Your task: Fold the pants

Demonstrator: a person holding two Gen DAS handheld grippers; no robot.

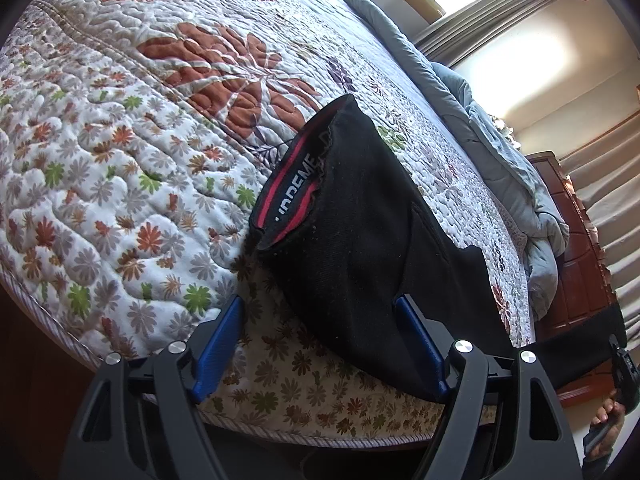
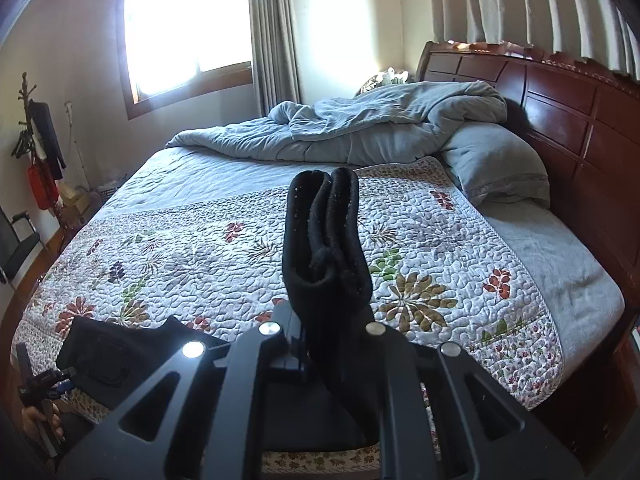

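Blue fingers (image 1: 218,344) of the left hand-held gripper (image 1: 320,344) stand released low in frame, black pants (image 1: 360,240) draped between them over the quilted bed (image 1: 100,140); the right hand-held gripper (image 2: 326,332), centre frame, is clenched on bunched leg fabric. Judged mid-fold: next, the left must pinch the cloth

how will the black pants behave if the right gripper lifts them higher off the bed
Probably floppy: the black pants sag between the quilt and the right hand-held gripper, which pinches a bunched end. The rest would likely drag across the quilt and then hang. They look like light knit, so a firm pinch should hold.
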